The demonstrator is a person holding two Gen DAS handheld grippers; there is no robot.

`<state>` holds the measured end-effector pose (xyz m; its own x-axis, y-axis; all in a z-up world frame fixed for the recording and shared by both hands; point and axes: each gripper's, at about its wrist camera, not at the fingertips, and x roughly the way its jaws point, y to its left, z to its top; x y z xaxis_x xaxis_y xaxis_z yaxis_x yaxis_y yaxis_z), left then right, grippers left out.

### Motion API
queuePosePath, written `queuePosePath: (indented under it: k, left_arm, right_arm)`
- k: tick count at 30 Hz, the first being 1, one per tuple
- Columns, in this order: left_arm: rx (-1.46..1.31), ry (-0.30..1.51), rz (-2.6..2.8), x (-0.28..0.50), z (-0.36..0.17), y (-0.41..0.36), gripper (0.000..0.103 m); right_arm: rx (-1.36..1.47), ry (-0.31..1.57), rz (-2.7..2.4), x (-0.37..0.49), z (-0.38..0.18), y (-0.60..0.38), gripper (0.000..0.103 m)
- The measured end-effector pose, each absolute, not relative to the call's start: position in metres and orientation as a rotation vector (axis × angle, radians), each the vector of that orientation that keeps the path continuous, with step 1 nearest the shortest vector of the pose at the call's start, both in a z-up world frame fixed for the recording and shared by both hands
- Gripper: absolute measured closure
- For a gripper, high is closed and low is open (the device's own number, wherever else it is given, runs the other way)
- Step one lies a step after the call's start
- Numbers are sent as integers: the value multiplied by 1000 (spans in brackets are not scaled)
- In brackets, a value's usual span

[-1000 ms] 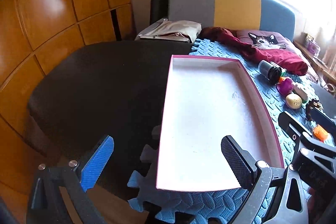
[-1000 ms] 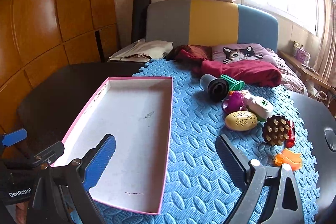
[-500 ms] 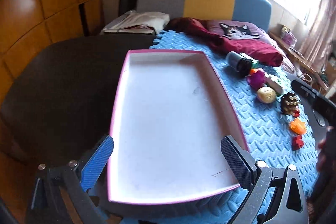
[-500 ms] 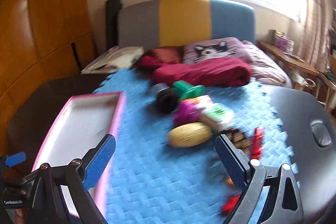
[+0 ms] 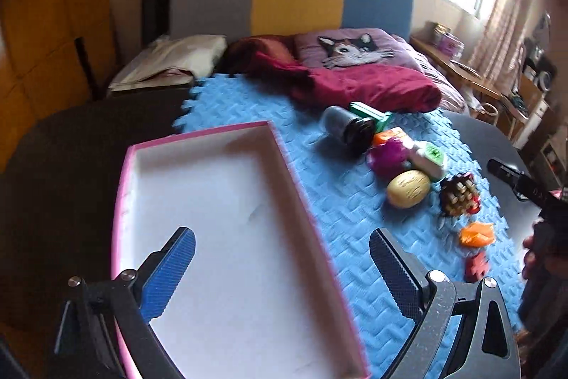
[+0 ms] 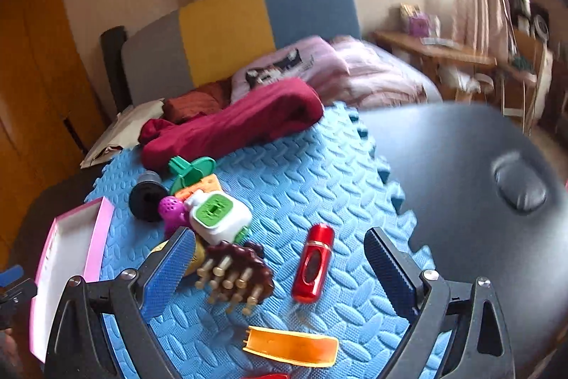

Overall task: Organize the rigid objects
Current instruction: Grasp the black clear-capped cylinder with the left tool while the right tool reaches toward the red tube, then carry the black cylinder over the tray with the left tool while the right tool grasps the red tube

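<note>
A white tray with a pink rim [image 5: 284, 162] lies on the blue foam mat [image 5: 340, 201]. My left gripper [image 5: 282, 272] hovers over the tray's near right rim, its jaws closing a little with nothing between them. To the tray's right lie a black cylinder [image 5: 346, 126], a purple toy [image 5: 387, 153], a white box with a green top [image 5: 429, 157] and a yellow oval [image 5: 408, 189]. My right gripper [image 6: 278, 269] is open above a brown peg brush [image 6: 238, 272] and a red cylinder [image 6: 314, 263], which lie between its fingers without touching them.
An orange scoop [image 6: 291, 345] lies just in front of the right gripper. A dark red cloth [image 6: 234, 123] is bunched at the mat's far edge, before a cat pillow [image 5: 351, 50]. Bare dark tabletop [image 6: 461, 173] lies right of the mat.
Both grippers have swung to the right. The right one left the tray and now stands over the brush and red cylinder. The left one now straddles the tray's right rim.
</note>
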<state>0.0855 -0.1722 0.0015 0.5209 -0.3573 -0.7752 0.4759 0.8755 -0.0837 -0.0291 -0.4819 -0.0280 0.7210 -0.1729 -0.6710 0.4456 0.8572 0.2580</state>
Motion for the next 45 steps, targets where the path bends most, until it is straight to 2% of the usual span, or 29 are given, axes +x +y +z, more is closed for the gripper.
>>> queuePosePath:
  k: [7,8,21,29,31,32,37,38,45]
  left_arm:
    - [51,983,-586,133,1,-226,34]
    - [43,993,-589,139,0,-233,35]
    - [-111,1154,-475,231,-37,-300,34]
    - [-114,1239,-453,249,-70,-316,41]
    - [-46,1212,-451,243,-69,-323,42]
    - [-17,1200,-449,241,-69,-325,45]
    - [159,1108,-454,224,-73,-337,48]
    - [217,1081,-438,219,-74,-340,58]
    - [267,1020,-455,203,-71,-328,60]
  right_arm:
    - [463,665,-319,-32,-25,-483,5]
    - [462,661,-319,-32,-25,-483,5]
    - [499,634,-310,-34,-21,-490,5]
    - [507,636,-295,-33,-21,-489,5]
    - [502,634,-296,-33,-20,-489,8]
    - [500,632,-297,-33,-20,-489,13]
    - [531,639,-305,-35,-21,-495,27]
    - [536,638,-311,-36,-22,-497,29]
    - [647,616,-343,-47,-26,-519,43]
